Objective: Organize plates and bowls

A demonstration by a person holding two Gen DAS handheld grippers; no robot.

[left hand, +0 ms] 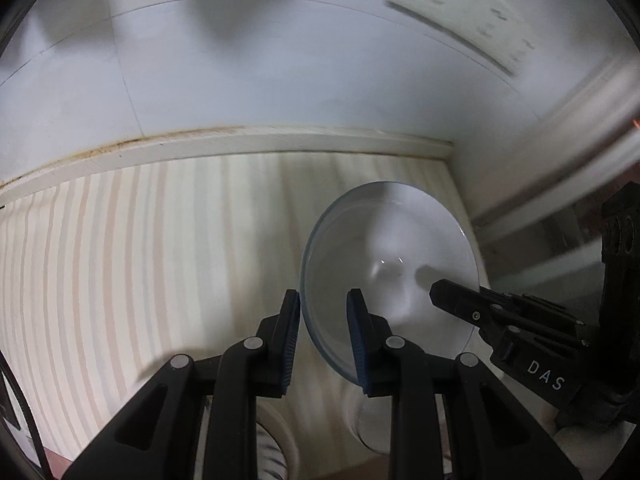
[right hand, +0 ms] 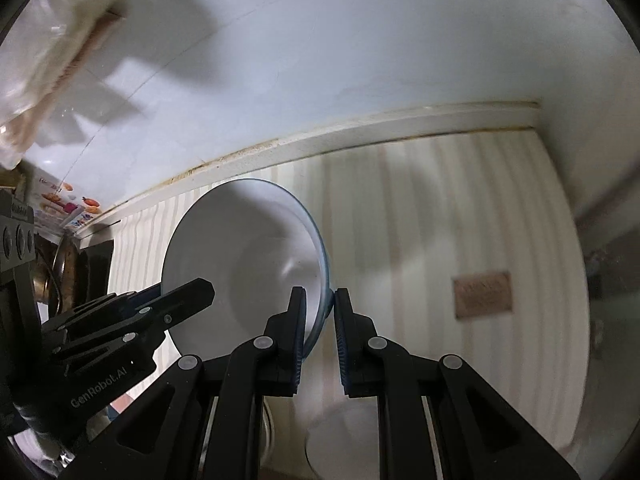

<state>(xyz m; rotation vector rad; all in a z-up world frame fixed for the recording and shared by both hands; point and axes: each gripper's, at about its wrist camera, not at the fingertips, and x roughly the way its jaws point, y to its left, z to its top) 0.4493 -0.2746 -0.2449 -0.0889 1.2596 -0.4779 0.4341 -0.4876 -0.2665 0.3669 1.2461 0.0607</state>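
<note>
Bowl [left hand: 390, 264] is up off the striped counter [left hand: 120, 260], tilted on edge, hollow side facing both cameras, back wall [left hand: 280, 72] behind it. Two-handed carry. Left tongs [left hand: 323, 336] straddle the near rim, one pad inside, one outside; a gap shows on the inner side, so can't tell if they're truly clamped. Right tongs [right hand: 320, 334] pinch the opposite rim, pads nearly together on the thin edge. Right view shows another pale dish [right hand: 344, 432] below, blurred, probably the stack target.

Doing it well, my read: keep both rim grips matched, level the bowl before lowering, centre over the lower dish, release one side only once it sits. Glazed rim looks slippery.
</note>
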